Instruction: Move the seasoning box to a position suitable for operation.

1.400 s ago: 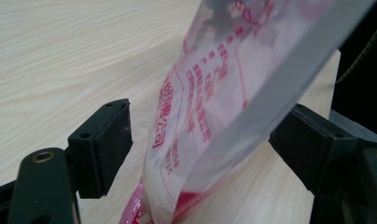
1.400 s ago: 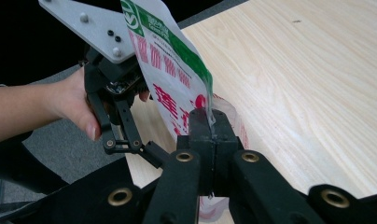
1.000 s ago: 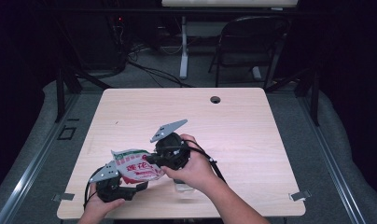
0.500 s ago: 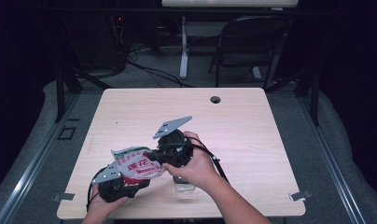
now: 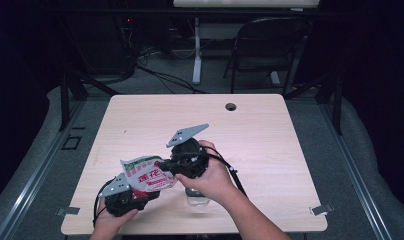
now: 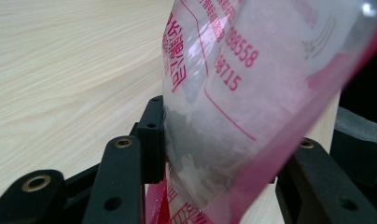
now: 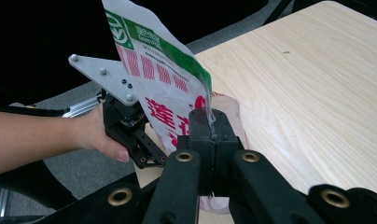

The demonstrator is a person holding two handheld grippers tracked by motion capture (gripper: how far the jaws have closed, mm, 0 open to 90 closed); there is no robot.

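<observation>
The right gripper point(image 7: 210, 135) is pinching the edge of a printed plastic food bag point(image 5: 147, 175), its jaws fully closed on the film. The left gripper point(image 5: 140, 199) is taking the bag's lower end: its jaws have just been closing, with the bag between them, and the left pad point(image 6: 151, 140) is now pressing into the film. The bag is hanging above the wooden table point(image 5: 270, 150) near its 7 o'clock corner, stretched between both tools, with a clear object on the table at the bag's 4 o'clock. A second grip suggests that pulling or opening is coming next. The left gripper view is showing a white filling inside the bag point(image 6: 233, 116); the right gripper view is showing the green-and-red front print point(image 7: 154, 70).
</observation>
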